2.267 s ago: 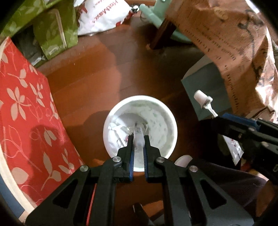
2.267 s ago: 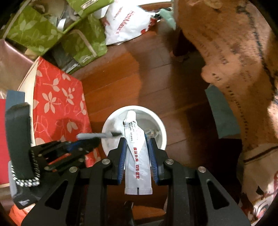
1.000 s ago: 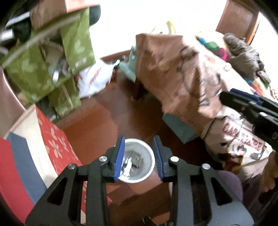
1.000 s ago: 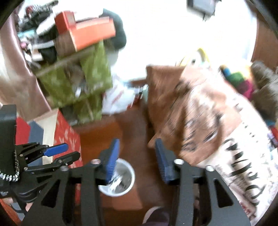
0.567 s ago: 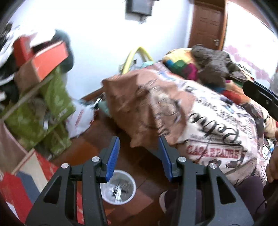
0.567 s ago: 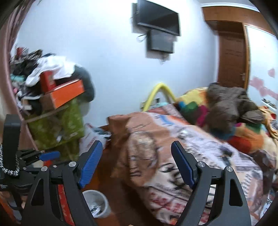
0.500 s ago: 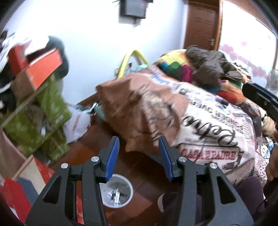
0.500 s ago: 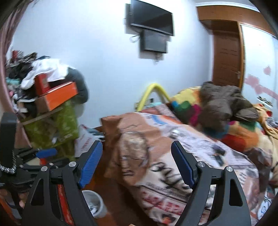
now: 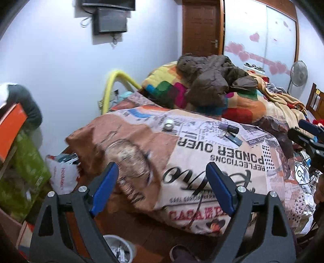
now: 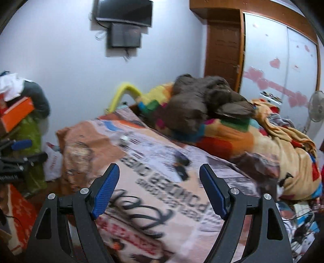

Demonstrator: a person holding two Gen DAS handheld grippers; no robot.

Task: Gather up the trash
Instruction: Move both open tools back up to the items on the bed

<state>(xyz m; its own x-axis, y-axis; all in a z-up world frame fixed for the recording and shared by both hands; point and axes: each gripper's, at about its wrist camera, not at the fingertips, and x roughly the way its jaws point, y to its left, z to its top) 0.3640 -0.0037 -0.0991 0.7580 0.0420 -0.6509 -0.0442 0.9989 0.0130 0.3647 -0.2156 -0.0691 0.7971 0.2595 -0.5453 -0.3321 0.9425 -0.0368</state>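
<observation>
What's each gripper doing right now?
Left gripper: jaws opening, nothing between them.
Right gripper: open, empty.

It was a lived-in bedroom in a home: ahead of the jaws lay a bed [image 9: 202, 153] under a printed quilt, heaped blankets [image 9: 202, 89] beyond, a wall-mounted television [image 10: 124, 11] above, and a wooden door [image 9: 202, 28] and sliding wardrobe [image 10: 283, 50] behind.

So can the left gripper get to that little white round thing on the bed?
Probably yes. The left gripper holds nothing, its fingers opening wide, and the little round thing lies uncovered on the printed blanket with nothing in between.
</observation>
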